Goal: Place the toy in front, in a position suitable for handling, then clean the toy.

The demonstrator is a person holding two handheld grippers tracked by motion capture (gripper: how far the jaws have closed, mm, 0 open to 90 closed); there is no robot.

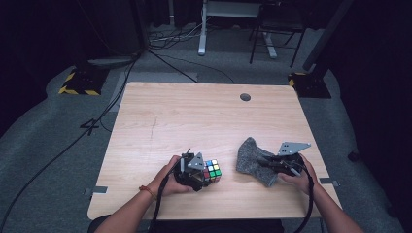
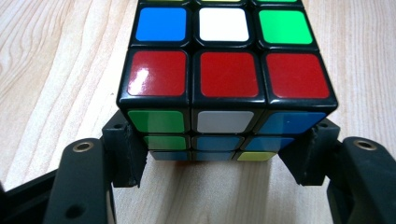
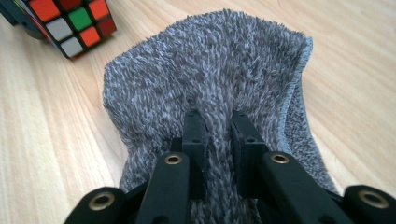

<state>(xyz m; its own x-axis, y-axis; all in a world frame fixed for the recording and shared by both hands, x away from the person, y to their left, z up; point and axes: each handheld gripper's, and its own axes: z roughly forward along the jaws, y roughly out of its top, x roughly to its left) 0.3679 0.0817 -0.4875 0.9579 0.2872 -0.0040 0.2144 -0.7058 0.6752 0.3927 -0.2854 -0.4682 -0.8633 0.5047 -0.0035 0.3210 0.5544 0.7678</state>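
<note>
A scrambled colour cube [image 1: 212,171] sits on the wooden table [image 1: 194,116] near its front edge. My left gripper [image 1: 200,174] is shut on the cube [image 2: 224,79]; its black pads [image 2: 123,156] press on the cube's two lower sides. To the right lies a grey fuzzy cloth [image 1: 255,160]. My right gripper [image 1: 267,164] is shut on the cloth [image 3: 205,74], with a raised fold pinched between its pads [image 3: 195,133]. The cube [image 3: 70,21] also shows at the upper left of the right gripper view.
A round cable hole [image 1: 245,97] is set in the table near its far edge. Beyond the table lie floor cables [image 1: 170,63], a white desk leg [image 1: 202,29] and yellow-black stand bases [image 1: 77,82].
</note>
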